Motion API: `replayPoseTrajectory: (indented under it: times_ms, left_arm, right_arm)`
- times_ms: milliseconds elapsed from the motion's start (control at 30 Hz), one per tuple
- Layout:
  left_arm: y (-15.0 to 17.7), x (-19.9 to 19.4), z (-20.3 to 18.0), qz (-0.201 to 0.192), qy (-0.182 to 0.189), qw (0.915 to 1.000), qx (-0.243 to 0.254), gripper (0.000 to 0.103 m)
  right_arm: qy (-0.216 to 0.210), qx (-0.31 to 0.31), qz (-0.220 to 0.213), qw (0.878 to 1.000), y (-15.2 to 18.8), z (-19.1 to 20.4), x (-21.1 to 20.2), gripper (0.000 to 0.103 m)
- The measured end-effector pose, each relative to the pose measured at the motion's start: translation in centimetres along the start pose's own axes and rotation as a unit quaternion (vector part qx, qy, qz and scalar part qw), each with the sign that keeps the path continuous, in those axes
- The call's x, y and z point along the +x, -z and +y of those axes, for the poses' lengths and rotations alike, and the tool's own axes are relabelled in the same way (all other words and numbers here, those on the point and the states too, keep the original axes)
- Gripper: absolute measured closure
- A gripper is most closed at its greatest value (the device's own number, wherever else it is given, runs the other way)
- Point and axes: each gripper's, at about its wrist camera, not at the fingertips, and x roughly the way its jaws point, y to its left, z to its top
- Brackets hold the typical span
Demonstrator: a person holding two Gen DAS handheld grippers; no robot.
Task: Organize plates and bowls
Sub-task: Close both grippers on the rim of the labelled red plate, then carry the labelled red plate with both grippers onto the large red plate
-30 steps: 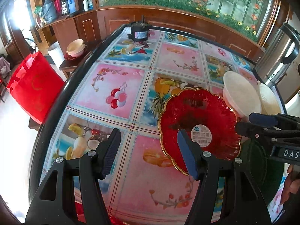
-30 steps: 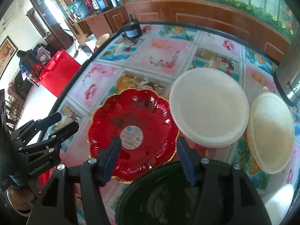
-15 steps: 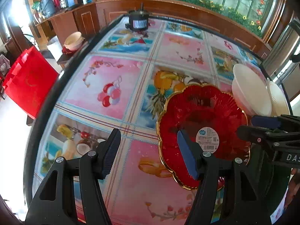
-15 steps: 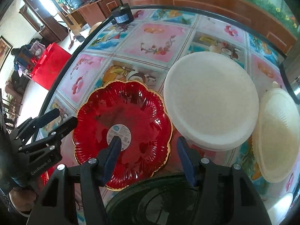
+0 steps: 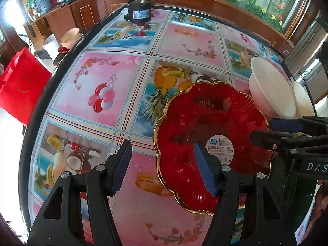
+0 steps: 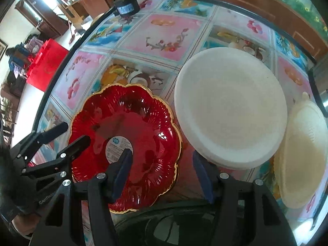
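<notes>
Here's the red scalloped plate (image 6: 131, 143), gold-rimmed, lying flat on the tabletop (image 5: 127, 94) with a label at its centre, and right beside it a white bowl (image 6: 229, 112) turned upside down. Next along, a cream bowl (image 6: 305, 155) sits at the far right, its edge tucked close to the white one. A dark green dish (image 6: 164, 221) shows at the bottom edge, just under the near rim of the red plate. It looks like the pieces are grouped for stacking, though none is nested yet.

The right hand-held gripper (image 6: 162, 172) hovers low with jaws spread wide, released, one finger over the red plate and the other near the white bowl's rim. The left hand-held gripper (image 5: 164, 168) is likewise released, holding nothing, angled in from the plate's left side. Further out, a small black motor (image 5: 139, 12) stands at the tabletop's far end.
</notes>
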Motion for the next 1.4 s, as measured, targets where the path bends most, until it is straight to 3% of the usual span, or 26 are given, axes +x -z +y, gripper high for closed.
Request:
replayPoseTrajectory:
  times_ms: [300, 400, 533, 1033, 1400]
  left_arm:
    - [0.0, 1.4, -0.2, 0.018, 0.010, 0.9998, 0.008, 0.040]
    - [0.1, 1.4, -0.4, 0.016, 0.002, 0.9998, 0.014, 0.068]
    - [0.1, 1.2, 0.5, 0.014, 0.010, 0.9998, 0.005, 0.079]
    - [0.5, -2.5, 3.6, -0.016, 0.009, 0.9995, -0.025, 0.082]
    - [1.4, -0.8, 4.7, 0.003, 0.006, 0.9996, -0.029, 0.082]
  right_arm:
    - [0.002, -0.007, -0.004, 1.000, 0.0, 0.0, 0.5, 0.068]
    - [-0.002, -0.008, -0.003, 1.000, 0.0, -0.1, 0.5, 0.074]
    - [0.004, -0.010, -0.004, 1.000, 0.2, 0.2, 0.5, 0.074]
    - [-0.024, -0.001, -0.046, 0.999, 0.8, 2.9, -1.6, 0.074]
    - [-0.014, -0.001, -0.019, 1.000, 0.4, 4.2, 1.0, 0.074]
